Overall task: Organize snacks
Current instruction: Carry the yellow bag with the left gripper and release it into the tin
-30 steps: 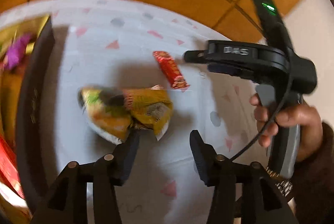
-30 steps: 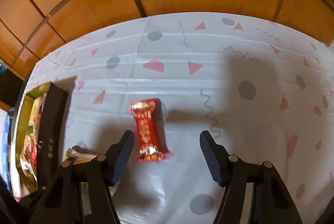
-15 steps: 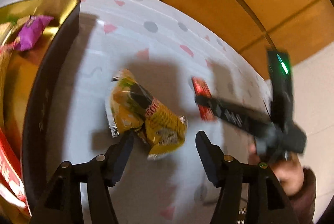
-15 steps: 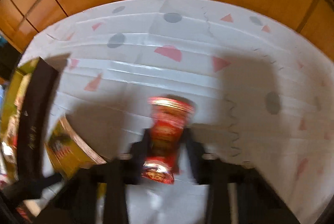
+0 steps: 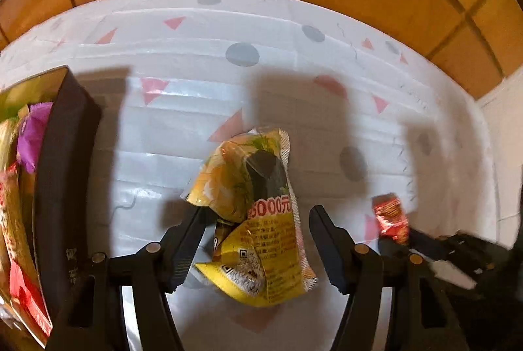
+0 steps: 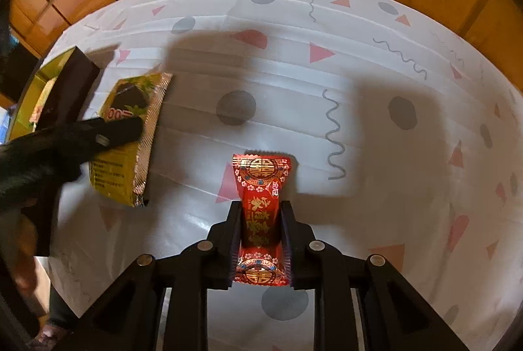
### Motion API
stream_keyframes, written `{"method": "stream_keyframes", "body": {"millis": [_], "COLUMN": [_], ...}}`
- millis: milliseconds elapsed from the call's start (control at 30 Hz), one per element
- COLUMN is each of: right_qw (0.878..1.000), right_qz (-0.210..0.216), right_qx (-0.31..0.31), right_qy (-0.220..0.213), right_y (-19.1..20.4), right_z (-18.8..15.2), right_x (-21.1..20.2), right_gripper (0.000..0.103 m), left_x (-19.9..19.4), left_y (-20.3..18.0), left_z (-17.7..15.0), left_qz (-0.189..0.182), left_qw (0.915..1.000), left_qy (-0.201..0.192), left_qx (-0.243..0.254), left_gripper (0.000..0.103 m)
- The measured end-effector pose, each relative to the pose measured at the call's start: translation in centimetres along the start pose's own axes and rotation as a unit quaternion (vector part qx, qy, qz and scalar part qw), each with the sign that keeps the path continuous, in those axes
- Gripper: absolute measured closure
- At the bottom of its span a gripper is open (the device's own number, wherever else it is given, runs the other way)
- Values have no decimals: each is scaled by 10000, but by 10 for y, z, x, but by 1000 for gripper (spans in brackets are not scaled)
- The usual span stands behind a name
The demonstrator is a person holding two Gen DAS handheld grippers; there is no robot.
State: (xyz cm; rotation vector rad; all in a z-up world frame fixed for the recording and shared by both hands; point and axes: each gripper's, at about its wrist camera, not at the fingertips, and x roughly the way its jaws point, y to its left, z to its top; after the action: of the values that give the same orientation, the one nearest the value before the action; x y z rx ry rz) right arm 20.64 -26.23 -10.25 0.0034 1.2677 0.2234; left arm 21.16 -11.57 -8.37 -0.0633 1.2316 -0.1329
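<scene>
**Right tongs pinch the red candy, left tongs wide around the yellow packet**

Right tongs (image 6: 260, 240) are closed on the red candy (image 6: 260, 213); the two pads press its sides at the middle of the wrapper. The candy stands lengthwise between them, one crimped end toward the camera and the other end sticking out past the tips, over the counter (image 6: 376, 128). Its wrapper is shiny red with gold characters, a round gold emblem at each end and small pink flowers.

Left tongs (image 5: 253, 240) have just been opening and now stand wide. The yellow snack packet (image 5: 258, 220) lies between the fingers. The right finger is clearly apart from it; the left finger is just beside its crumpled edge, and I cannot tell if they touch. The packet is wrinkled, yellow with a dark picture, red figures across the middle, small print and a square code on the lower part. Its edges are crimped and silver in the right wrist view.

A white cloth with grey dots and pink triangles covers the counter. At the left edge stands a dark box (image 5: 62, 174) with a golden inside, holding more snacks, among them a purple one (image 5: 32, 135).
</scene>
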Motion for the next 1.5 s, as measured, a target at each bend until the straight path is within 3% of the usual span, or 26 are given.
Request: {"method": "stream_keyframes", "body": {"millis": [67,133,200,333,600,867,1167,1500], "right_qw": [10000,10000,9999,9994,9974,9947,9913,9867], "right_qz": [14,4,-9,-156,-371,-587,-838,-1170], "right_qx": [-14,-59,-101,-290,-532,-698,-793,-720], "right_qy": [-11,-27,-51,-141,-310,-478,-639,-871], "right_y": [-1,-2,-2,2,9,14,23,34], "right_z": [0,0,-2,-7,-13,-20,-29,-38], "right_x": [0,1,-1,-5,-6,-6,-6,-6], "right_gripper": [81,81,81,80,79,79,78,80], "left_x": [1,-1,-6,-20,-98,-166,-183,-171], "left_y": [-4,-6,-4,10,35,77,128,167], "left_z": [-5,-11,-19,-35,-67,-89,-113,-130], "left_qz": [88,276,326,225,-102,127,367,347], "left_qw": [9997,9982,9961,9953,9868,9748,9731,9745], "left_qy": [-97,-242,-400,-538,-1386,-2163,-2272,-2163], "left_qx": [212,471,718,771,832,536,-31,-479], "left_gripper": [37,56,65,70,71,71,71,71]}}
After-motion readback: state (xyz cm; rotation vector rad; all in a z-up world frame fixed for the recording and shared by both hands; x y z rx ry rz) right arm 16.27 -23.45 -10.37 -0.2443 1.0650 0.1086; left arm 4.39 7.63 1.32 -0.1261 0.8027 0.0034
